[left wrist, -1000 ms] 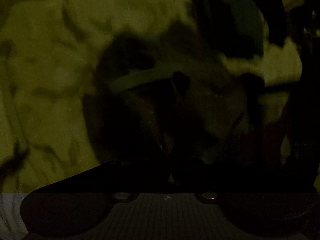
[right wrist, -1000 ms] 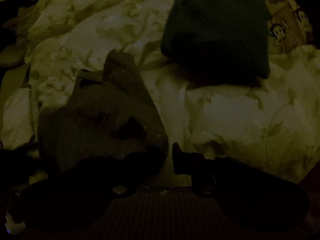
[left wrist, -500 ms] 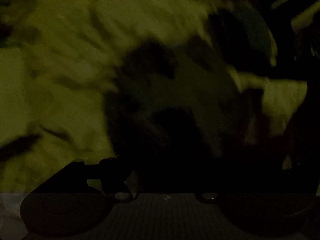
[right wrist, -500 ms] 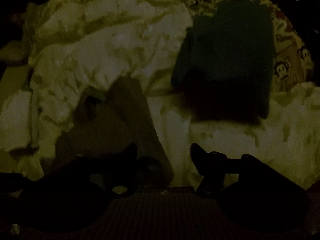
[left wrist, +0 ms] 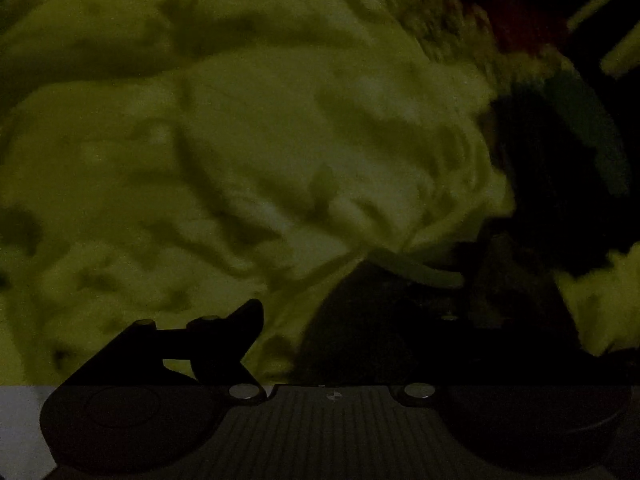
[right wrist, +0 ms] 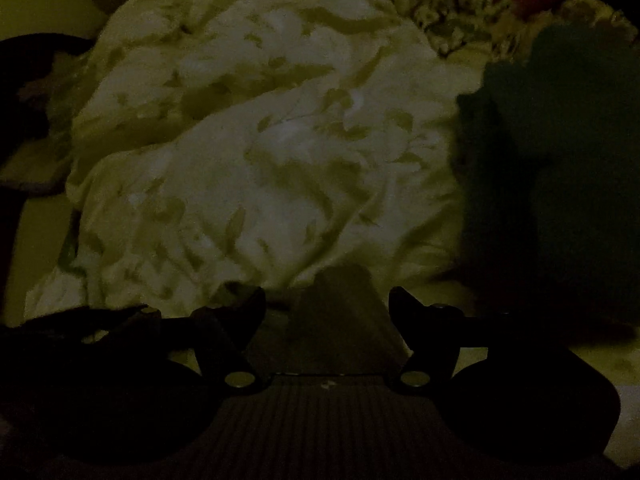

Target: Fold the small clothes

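Since a second ago both views have slid leftward: the small dark grey garment [right wrist: 340,312] that filled the middle of each view then now lies low in both, and both pairs of fingers, nearly together then, have just been opening.

The crumpled pale bedcover with a leaf print [right wrist: 260,152] fills most of both views; it looks soft and heavily creased. At three o'clock in the right wrist view sits a dark green folded cloth block [right wrist: 560,152], squarish and thick, resting on the cover. The grey garment, matte and limp, shows a pale band along its upper edge in the left wrist view, at about four o'clock.

The left gripper [left wrist: 352,332] has its fingers spread wide; the garment sits before its right side, but the dimness hides that finger and any contact. The right gripper [right wrist: 326,308] stands with fingers apart, the garment's peaked corner between them, not pressed.

My reading: the garment has been let go after a fold. The next move likely calls for fresh grips on two edges, pinching only the thin grey fabric and not the cover beneath.
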`<state>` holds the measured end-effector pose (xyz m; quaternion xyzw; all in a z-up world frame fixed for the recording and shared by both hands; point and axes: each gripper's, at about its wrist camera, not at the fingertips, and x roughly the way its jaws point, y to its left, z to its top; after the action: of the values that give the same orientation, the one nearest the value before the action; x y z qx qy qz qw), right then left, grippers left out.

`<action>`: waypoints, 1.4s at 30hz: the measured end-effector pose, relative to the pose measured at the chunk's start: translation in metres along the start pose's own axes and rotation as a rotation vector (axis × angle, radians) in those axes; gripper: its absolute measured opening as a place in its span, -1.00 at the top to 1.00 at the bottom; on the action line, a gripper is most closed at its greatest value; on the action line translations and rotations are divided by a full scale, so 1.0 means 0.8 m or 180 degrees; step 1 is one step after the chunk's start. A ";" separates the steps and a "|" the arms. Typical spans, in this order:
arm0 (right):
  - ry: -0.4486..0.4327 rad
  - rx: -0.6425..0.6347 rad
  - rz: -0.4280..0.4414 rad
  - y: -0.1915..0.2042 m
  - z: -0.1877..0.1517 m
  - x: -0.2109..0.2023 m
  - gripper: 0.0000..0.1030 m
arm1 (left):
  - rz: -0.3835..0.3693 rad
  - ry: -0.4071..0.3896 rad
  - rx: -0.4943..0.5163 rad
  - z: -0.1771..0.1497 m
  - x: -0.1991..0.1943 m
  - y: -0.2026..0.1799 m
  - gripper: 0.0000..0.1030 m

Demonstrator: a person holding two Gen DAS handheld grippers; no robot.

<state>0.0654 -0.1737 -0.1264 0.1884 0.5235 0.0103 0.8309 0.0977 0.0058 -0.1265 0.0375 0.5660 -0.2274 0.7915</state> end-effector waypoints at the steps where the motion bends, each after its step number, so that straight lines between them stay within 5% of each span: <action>1: 0.0042 0.0050 -0.0033 0.000 0.004 0.011 -0.40 | 0.0005 0.0050 0.0091 -0.002 0.006 -0.003 -1.00; 3: 0.0152 0.0128 -0.0114 -0.004 0.008 0.032 -0.29 | -0.0037 0.0151 0.0211 -0.006 0.024 -0.009 -1.00; 5: 0.0343 0.0153 -0.0150 -0.009 0.004 0.048 0.46 | -0.0191 0.0203 0.0232 -0.009 0.036 -0.011 -1.00; 6: 0.0355 0.0187 -0.0070 -0.014 -0.002 0.047 0.57 | -0.0231 0.0201 0.0212 -0.011 0.040 -0.011 -1.00; 8: 0.0280 0.0150 0.0047 -0.019 -0.017 0.034 0.71 | -0.0266 0.0221 0.0185 -0.015 0.043 -0.012 -0.61; 10: 0.0179 0.0151 0.0096 -0.028 -0.030 0.015 0.76 | -0.0369 0.0203 0.0191 -0.017 0.037 -0.018 -0.44; 20: -0.0218 0.0386 0.0386 -0.058 -0.034 -0.093 0.83 | -0.0396 -0.0644 0.0165 -0.015 -0.090 -0.034 -0.40; 29: -0.1163 0.0281 0.0893 -0.025 0.037 -0.244 0.84 | -0.0252 -0.1934 -0.0132 0.041 -0.280 -0.035 -0.40; 33: -0.1540 0.0153 0.1173 -0.009 0.061 -0.308 0.84 | -0.0085 -0.2413 -0.0024 0.045 -0.361 -0.041 -0.39; 42: -0.1723 -0.0211 0.1599 0.018 0.046 -0.368 0.86 | 0.0049 -0.2638 0.0052 -0.020 -0.439 -0.061 -0.39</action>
<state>-0.0330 -0.2346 0.1476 0.2798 0.2216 0.1807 0.9165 -0.0260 0.0790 0.1984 -0.0467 0.1974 -0.2218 0.9538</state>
